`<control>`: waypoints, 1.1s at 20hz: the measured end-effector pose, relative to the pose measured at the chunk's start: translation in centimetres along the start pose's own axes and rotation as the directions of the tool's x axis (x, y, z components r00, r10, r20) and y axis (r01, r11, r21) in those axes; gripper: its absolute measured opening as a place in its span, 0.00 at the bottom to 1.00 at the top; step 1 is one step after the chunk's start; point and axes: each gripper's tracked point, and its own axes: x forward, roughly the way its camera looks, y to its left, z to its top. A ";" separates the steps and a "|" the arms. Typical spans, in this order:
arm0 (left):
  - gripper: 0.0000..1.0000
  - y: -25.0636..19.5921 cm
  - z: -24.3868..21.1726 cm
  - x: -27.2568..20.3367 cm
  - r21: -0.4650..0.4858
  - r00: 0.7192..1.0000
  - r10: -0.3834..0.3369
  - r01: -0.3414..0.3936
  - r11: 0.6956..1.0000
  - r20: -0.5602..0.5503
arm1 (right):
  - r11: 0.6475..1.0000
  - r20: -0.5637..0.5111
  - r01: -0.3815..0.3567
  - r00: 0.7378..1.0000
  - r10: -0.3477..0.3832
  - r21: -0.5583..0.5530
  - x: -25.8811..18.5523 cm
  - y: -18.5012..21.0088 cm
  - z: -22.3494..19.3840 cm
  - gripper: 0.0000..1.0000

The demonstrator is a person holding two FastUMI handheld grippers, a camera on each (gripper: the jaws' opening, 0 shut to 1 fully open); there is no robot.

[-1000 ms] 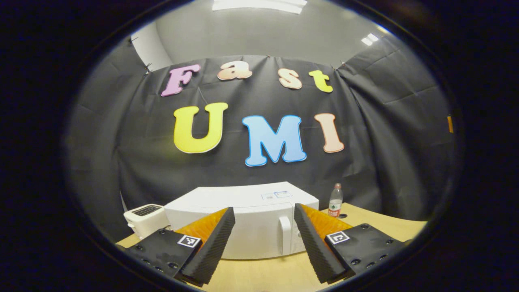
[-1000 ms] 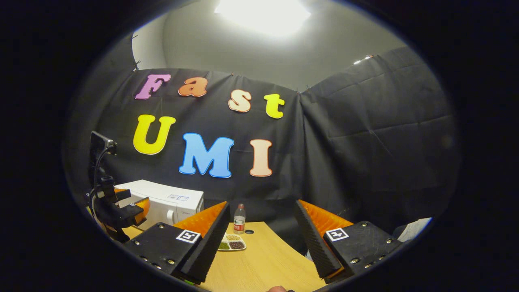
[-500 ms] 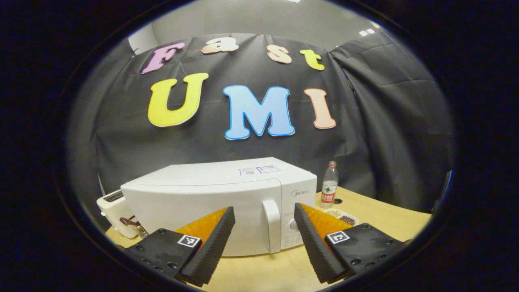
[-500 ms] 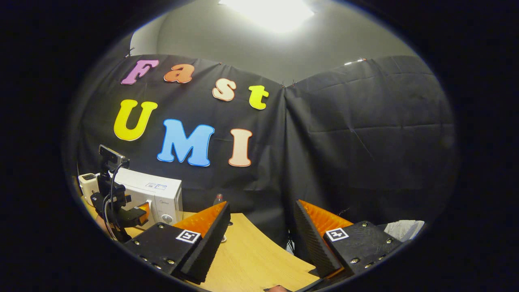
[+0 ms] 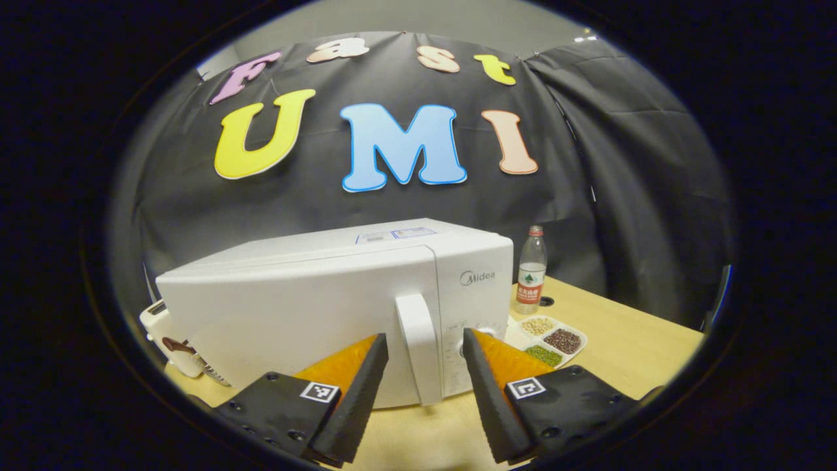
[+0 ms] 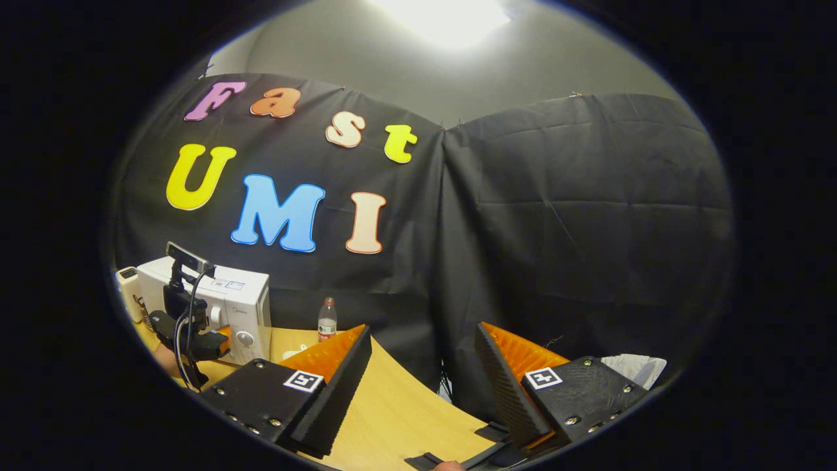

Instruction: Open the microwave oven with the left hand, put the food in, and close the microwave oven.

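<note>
On the wooden surface [image 5: 614,340] in front of us sits the white microwave [image 5: 314,294], door shut, and it looms far larger than a second ago: we have brought our left gripper [image 5: 424,366] right up to it. Its fingers are spread, and the vertical door handle [image 5: 418,347] now stands between them without being touched. That puts us, we judge, one squeeze away from pulling the door open. Just right of the microwave, the divided food tray [image 5: 548,339] waits near a water bottle [image 5: 531,268]. Our right gripper [image 6: 422,376] hangs open and empty over the surface's edge, well apart from the microwave.
</note>
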 end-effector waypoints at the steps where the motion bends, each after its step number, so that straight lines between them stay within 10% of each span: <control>1: 0.72 0.0 -0.2 0.2 -0.003 1.000 0.004 -0.004 1.000 -0.004 | 1.000 -0.004 0.003 1.000 -0.003 -0.001 0.0 -0.1 -0.1 0.96; 17: 0.12 0.2 -1.1 0.9 -0.011 0.999 0.007 -0.007 1.000 -0.037 | 1.000 -0.014 -0.004 1.000 0.004 -0.010 -1.0 -0.1 -0.5 0.96; 22: 0.12 0.0 -1.9 -2.1 -0.046 0.998 0.015 -0.017 0.999 -0.055 | 0.997 0.022 -0.073 0.997 0.073 0.004 -1.6 0.7 0.7 0.96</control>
